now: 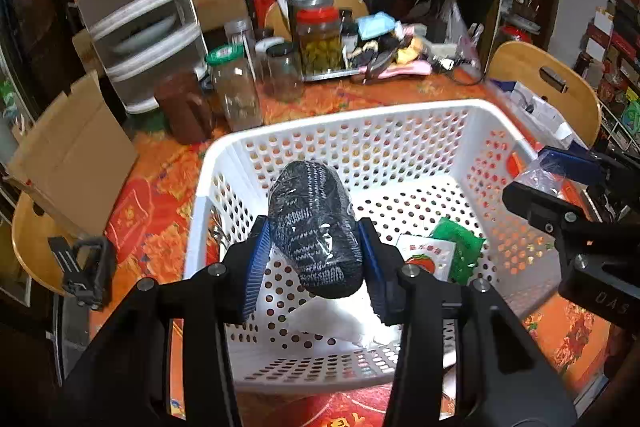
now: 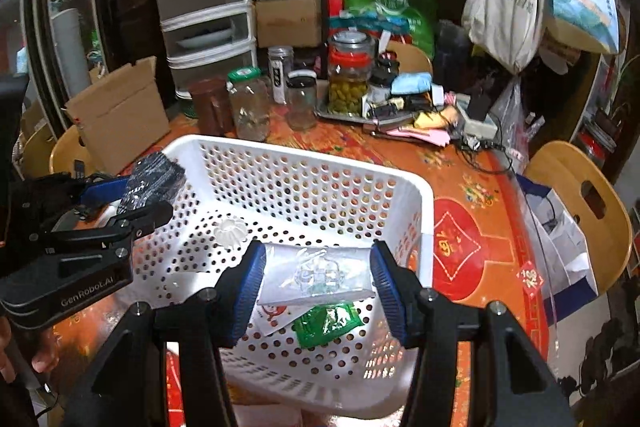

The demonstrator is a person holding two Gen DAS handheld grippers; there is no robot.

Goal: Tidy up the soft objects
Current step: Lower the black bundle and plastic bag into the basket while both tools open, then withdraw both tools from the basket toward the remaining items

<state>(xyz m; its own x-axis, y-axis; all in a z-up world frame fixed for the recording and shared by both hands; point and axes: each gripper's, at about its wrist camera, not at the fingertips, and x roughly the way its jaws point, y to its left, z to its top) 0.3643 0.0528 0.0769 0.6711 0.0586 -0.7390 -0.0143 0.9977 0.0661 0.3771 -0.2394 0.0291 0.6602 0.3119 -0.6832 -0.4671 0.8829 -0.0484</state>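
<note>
1. My left hand-held gripper [image 1: 314, 251] is clenched on a dark knitted bundle wrapped in clear film [image 1: 312, 227]. I hold it across its lower half, so the blue pads press into the soft sides and the bulk stands up clear of the fingers.
2. The bundle hangs above the white perforated basket [image 1: 340, 115], over the left part of its floor, apart from the floor itself. That position suits lowering it straight in, I judge.
3. My right hand-held gripper [image 2: 316, 277] grasps a flat clear plastic packet [image 2: 320, 273], pinched by its two side edges so it stays level and does not fold. It hovers over the right part of the same basket.
4. Already lying on the basket floor are a green sachet [image 2: 328, 321] and a white packet with red print [image 1: 428, 257], beside each other.
5. The basket stands on the orange patterned worktop [image 2: 472, 187], near the front edge. Glass jars [image 2: 250, 103] are crowded behind it.
6. My guess: both soft items go in next, side by side, without covering each other.
</note>
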